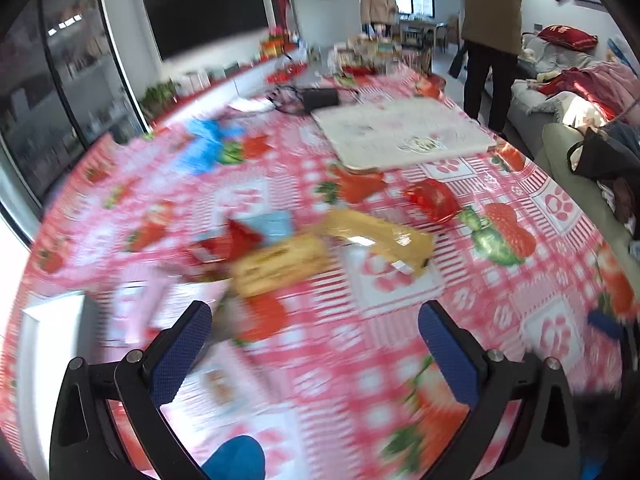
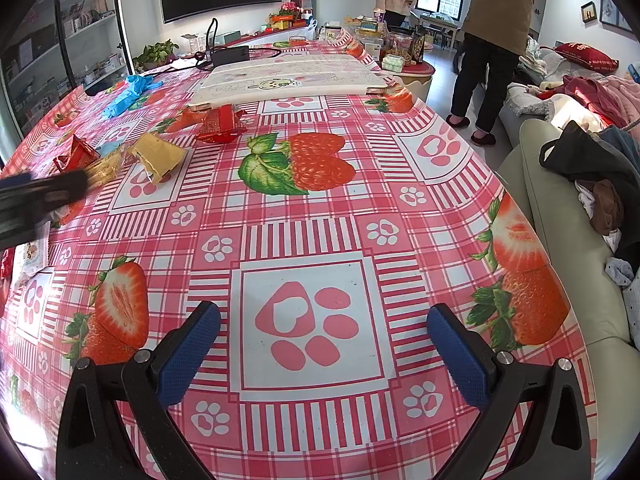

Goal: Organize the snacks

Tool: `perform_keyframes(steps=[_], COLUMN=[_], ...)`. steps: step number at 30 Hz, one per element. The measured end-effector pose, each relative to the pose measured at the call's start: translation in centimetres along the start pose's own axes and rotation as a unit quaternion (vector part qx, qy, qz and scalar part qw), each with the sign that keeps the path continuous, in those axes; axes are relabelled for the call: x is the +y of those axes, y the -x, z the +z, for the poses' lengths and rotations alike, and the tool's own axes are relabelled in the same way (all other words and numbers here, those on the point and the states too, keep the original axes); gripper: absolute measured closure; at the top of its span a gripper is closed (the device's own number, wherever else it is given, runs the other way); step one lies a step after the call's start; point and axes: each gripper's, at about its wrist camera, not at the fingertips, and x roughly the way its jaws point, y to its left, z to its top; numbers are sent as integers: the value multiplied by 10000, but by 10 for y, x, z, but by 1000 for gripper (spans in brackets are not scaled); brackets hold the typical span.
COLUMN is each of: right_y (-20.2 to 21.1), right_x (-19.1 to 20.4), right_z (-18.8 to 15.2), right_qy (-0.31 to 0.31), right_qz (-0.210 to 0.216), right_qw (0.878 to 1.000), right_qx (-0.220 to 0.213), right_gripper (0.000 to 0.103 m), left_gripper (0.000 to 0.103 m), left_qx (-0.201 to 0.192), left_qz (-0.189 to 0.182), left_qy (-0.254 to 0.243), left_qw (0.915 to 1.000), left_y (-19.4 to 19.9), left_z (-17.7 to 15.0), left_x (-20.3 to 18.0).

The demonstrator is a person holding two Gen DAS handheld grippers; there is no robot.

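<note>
The left gripper [image 1: 316, 320] stands at full spread with nothing between its blue pads, tilted down over a table covered by a pink checked tablecloth [image 1: 400, 360] printed with strawberries and paw marks. The right gripper [image 2: 324, 324] is likewise spread wide and empty, angled down at a bare stretch of the same cloth, directly above a large paw-print square. The snacks lie in a loose group ahead of the left gripper: a tan biscuit packet [image 1: 280, 266] sits nearest, just beyond the left pad; a yellow wrapped snack [image 1: 380, 236] lies just behind it to the right; a red packet [image 1: 240, 240] lies to the left of the biscuit packet, with a light blue packet [image 1: 272, 222] just behind it. A separate red wrapped snack [image 1: 434, 200] lies apart, farther right. The left wrist view is motion-blurred, so the wrappers' print cannot be read. In the right wrist view the same group appears well to the left and far from the right gripper, with the left gripper's dark body partly in front of it. Beyond the snacks lie a white folded mat [image 2: 296, 80], a blue glove [image 2: 128, 92] and a black box with cables [image 2: 230, 55]. Two people stand at the far end of the room beside a sofa [image 2: 560, 208].
</note>
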Motion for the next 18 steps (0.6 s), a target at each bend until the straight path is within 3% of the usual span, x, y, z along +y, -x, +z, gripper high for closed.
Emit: perform_keyframes(steps=[6, 11, 13, 18], right_y=[0, 0, 0, 0], right_x=[0, 0, 0, 0], right_z=[0, 0, 0, 0], right_qy=[-2, -2, -2, -2], right_qz=[1, 0, 0, 0], right_qw=[10000, 10000, 10000, 10000], right_qx=[0, 0, 0, 0], right_gripper=[0, 0, 0, 0], left_gripper=[0, 0, 0, 0], left_qx=[414, 998, 897, 895], left_qz=[176, -399, -170, -563], left_qy=[195, 929, 803, 251], left_qw=[9988, 9899, 9926, 9941], left_y=[-9, -40, -38, -32], left_z=[-31, -46, -50, -57], left_x=[73, 111, 106, 55])
